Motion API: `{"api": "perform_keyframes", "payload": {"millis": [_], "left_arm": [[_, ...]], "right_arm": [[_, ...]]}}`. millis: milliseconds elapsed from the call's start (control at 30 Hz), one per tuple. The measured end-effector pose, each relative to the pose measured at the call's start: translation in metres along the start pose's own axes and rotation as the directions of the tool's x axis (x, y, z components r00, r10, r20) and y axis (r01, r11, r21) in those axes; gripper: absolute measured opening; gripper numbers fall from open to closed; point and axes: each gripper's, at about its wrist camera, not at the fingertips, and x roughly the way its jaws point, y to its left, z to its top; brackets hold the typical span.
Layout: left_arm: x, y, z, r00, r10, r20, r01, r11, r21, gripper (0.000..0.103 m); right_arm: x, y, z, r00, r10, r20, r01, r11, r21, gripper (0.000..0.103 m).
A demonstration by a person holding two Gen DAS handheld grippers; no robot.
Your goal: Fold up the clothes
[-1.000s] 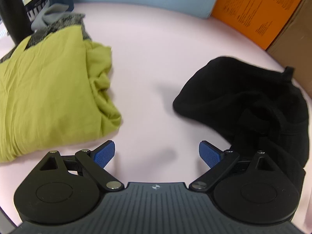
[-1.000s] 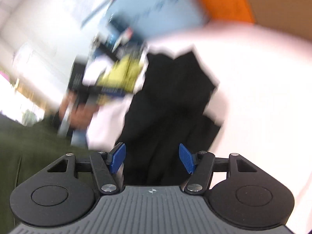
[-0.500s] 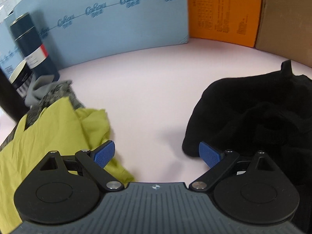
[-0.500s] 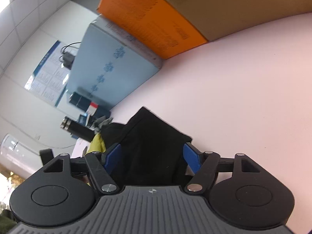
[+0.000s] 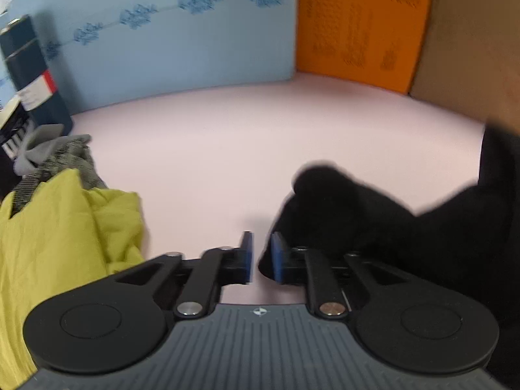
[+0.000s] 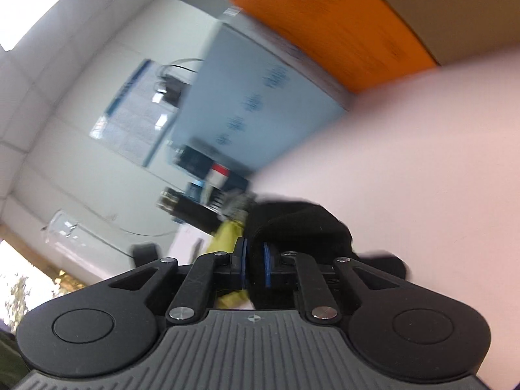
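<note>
A black garment (image 5: 406,227) lies crumpled on the pink table (image 5: 260,136), right of my left gripper (image 5: 261,256). The left gripper's blue pads stand nearly closed with a narrow gap; only table shows between them, and the garment's edge lies just right of the right pad. A folded yellow-green garment (image 5: 65,237) lies at the left. My right gripper (image 6: 255,265) is shut on a fold of the black garment (image 6: 292,224), which runs between its pads. The yellow-green garment (image 6: 227,234) shows just beyond it.
A grey knitted cloth (image 5: 61,156) lies behind the yellow-green garment. Dark cans (image 5: 29,78) stand at the far left. A blue foam board (image 5: 169,35), an orange board (image 5: 360,26) and brown cardboard (image 5: 468,48) wall the table's back.
Both grippers have closed from wide open. The right one has taken hold of the black garment and tilted. The left one has come down near the garment's edge.
</note>
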Motion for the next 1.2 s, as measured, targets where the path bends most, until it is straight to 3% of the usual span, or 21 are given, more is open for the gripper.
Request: {"api": "perform_keyframes", "payload": {"millis": [100, 200, 267, 333, 533, 733, 800, 833, 867, 933, 1000, 1133, 1200], "left_arm": [[-0.027, 0.017, 0.019, 0.995, 0.022, 0.101, -0.013, 0.996, -0.088, 0.007], [-0.054, 0.034, 0.03, 0.983, 0.056, 0.177, -0.029, 0.988, -0.15, 0.01], [-0.058, 0.042, 0.03, 0.981, 0.066, 0.182, -0.039, 0.988, -0.152, 0.03], [-0.052, 0.043, 0.023, 0.984, 0.071, 0.163, -0.052, 0.991, -0.122, 0.059], [-0.017, 0.02, -0.003, 0.997, 0.055, 0.045, -0.055, 0.998, -0.006, 0.061], [0.004, 0.02, -0.009, 0.999, 0.005, -0.042, -0.01, 0.995, -0.104, 0.062], [0.006, 0.024, -0.011, 0.998, -0.04, -0.049, 0.033, 0.989, -0.144, 0.064], [0.006, 0.026, -0.011, 0.997, -0.061, -0.05, 0.052, 0.986, -0.161, 0.064], [0.008, 0.027, -0.011, 0.996, -0.079, -0.049, 0.07, 0.982, -0.173, 0.064], [0.011, 0.026, -0.01, 0.993, -0.104, -0.05, 0.093, 0.978, -0.185, 0.066], [0.015, 0.021, -0.009, 0.992, -0.113, -0.056, 0.101, 0.979, -0.18, 0.067], [0.022, 0.008, -0.006, 0.991, -0.112, -0.068, 0.1, 0.982, -0.159, 0.067], [0.024, 0.001, -0.005, 0.992, -0.106, -0.07, 0.094, 0.984, -0.15, 0.067]], "right_arm": [[-0.009, 0.032, 0.021, 0.995, 0.072, 0.066, -0.066, 0.994, -0.082, 0.01], [-0.024, 0.05, 0.033, 0.988, 0.092, 0.121, -0.074, 0.987, -0.145, 0.01], [-0.038, 0.052, 0.034, 0.987, 0.086, 0.137, -0.063, 0.984, -0.169, 0.01], [-0.051, 0.049, 0.03, 0.983, 0.084, 0.16, -0.057, 0.984, -0.167, 0.01], [-0.072, 0.032, 0.016, 0.963, 0.048, 0.266, -0.026, 0.996, -0.084, 0.01], [-0.085, 0.01, 0.011, 0.946, -0.087, 0.311, 0.1, 0.995, -0.028, 0.013], [-0.082, 0.002, 0.008, 0.947, -0.119, 0.298, 0.129, 0.992, -0.015, 0.02], [-0.079, -0.003, 0.007, 0.946, -0.137, 0.293, 0.145, 0.989, -0.007, 0.036], [-0.077, -0.008, 0.006, 0.943, -0.162, 0.291, 0.169, 0.986, 0.002, 0.058], [-0.071, -0.022, 0.005, 0.924, -0.241, 0.297, 0.245, 0.969, 0.022, 0.071], [-0.063, -0.04, 0.004, 0.897, -0.347, 0.273, 0.341, 0.937, 0.072, 0.071], [-0.038, -0.078, 0.002, 0.871, -0.468, 0.147, 0.447, 0.881, 0.157, 0.07], [-0.023, -0.089, 0.0, 0.864, -0.497, 0.082, 0.484, 0.864, 0.143, 0.07]]}}
